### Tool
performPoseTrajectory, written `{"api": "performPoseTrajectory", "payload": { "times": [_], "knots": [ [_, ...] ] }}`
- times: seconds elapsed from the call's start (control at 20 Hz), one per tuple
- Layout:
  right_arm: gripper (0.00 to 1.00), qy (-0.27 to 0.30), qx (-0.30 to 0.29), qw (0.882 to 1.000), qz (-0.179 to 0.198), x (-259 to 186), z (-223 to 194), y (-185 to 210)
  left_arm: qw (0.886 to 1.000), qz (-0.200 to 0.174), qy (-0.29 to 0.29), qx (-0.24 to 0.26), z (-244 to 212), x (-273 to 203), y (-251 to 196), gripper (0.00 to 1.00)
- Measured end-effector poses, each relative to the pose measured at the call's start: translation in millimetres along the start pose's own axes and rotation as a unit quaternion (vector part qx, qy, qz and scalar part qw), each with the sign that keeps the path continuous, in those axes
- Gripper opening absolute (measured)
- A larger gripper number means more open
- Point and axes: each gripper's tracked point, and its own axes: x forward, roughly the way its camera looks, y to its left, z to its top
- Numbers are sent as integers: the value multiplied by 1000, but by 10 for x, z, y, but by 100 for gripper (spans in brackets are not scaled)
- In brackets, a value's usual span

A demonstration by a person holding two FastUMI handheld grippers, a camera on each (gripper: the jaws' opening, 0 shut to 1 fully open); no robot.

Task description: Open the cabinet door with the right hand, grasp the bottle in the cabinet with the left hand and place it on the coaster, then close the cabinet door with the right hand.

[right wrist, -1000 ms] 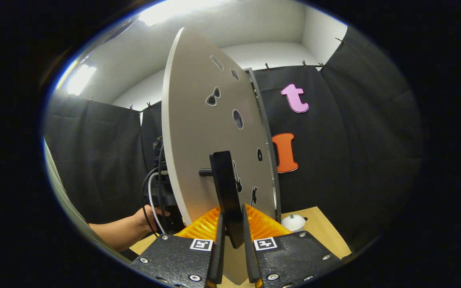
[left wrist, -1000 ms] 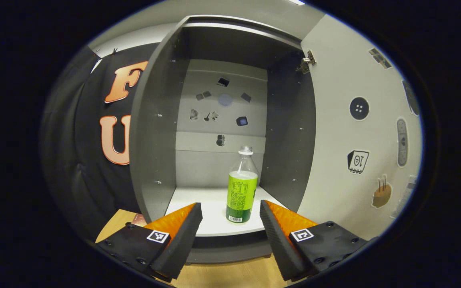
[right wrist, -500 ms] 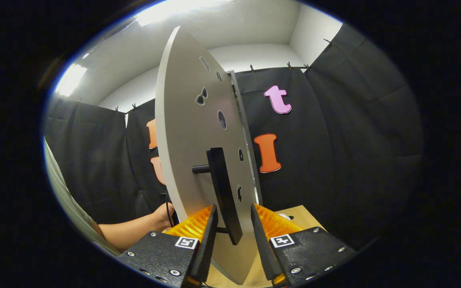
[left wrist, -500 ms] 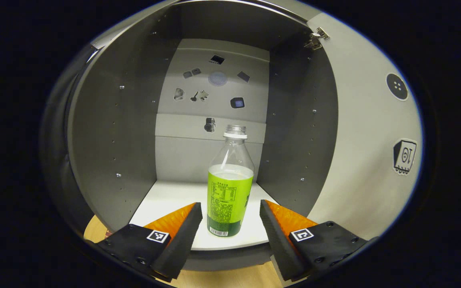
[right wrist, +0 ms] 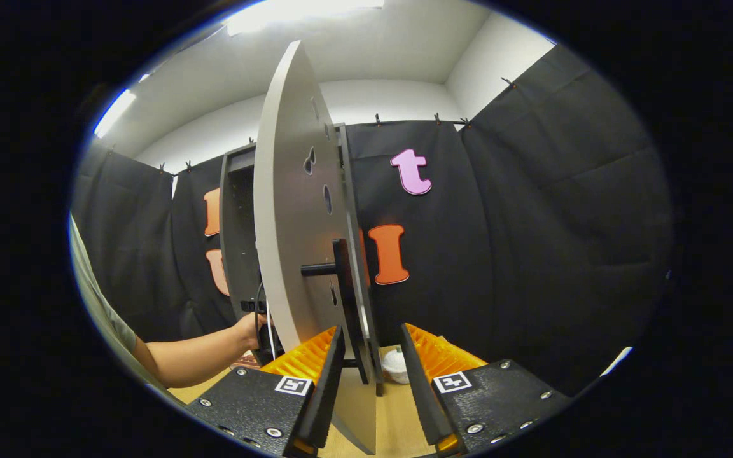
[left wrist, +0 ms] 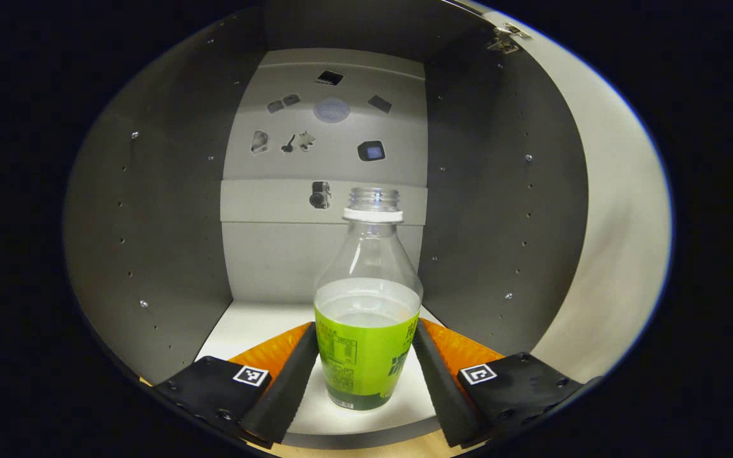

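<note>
Inside the grey cabinet point(left wrist: 169, 210), the bottle point(left wrist: 366, 331) stands upright on the white shelf between the spread fingers of the left gripper point(left wrist: 365, 356), unclamped. The right gripper point(right wrist: 369, 362), jaws apart, straddles the open door's point(right wrist: 290, 242) handle point(right wrist: 347, 299); a forearm point(right wrist: 195, 359) reaches toward the cabinet.

A white shelf point(left wrist: 245, 324) forms the cabinet floor, and a bottle point(left wrist: 366, 331) is stood upright on it near the front edge. Below, a wooden table point(right wrist: 398, 420) is seen, with a small white object point(right wrist: 396, 366) resting on it.
</note>
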Motion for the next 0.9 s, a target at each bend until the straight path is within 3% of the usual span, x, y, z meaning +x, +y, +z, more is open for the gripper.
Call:
{"api": "performPoseTrajectory", "payload": {
  "times": [0.05, 0.15, 0.2, 0.3, 0.4, 0.45, 0.5, 0.6, 0.9],
  "knots": [
    [55, 0, 1, 1000, 0, -13, 3, -27, 1000, 5, -3, 8, 9, 11, 13, 94],
    [56, 2, 8, 1000, 12, -52, 4, -14, 1000, 13, -2, 18, 7, 39, 38, 85],
    [63, 6, 8, 1000, 19, -63, -19, 5, 1000, 14, -2, 16, 8, 24, 35, 84],
    [61, 11, -8, 1000, 24, -78, -48, -28, 1000, 16, -5, 3, 15, -60, 26, 80],
    [68, 13, -21, 999, 30, -83, -55, -67, 1000, 25, -12, 3, 3, -217, 80, 82],
    [63, 15, -20, 999, 39, -86, -62, -63, 999, 30, -15, 5, -10, -298, 96, 84],
    [65, 18, -16, 998, 50, -87, -69, -39, 999, 32, -18, 6, -8, -394, 112, 82],
    [73, 20, -6, 997, 69, -70, -49, -55, 999, 39, -22, 5, -19, -611, 168, 82],
    [72, 23, 9, 992, 121, -84, -52, -102, 996, 86, -34, -4, -77, -1306, 483, 82]
  ]
}}
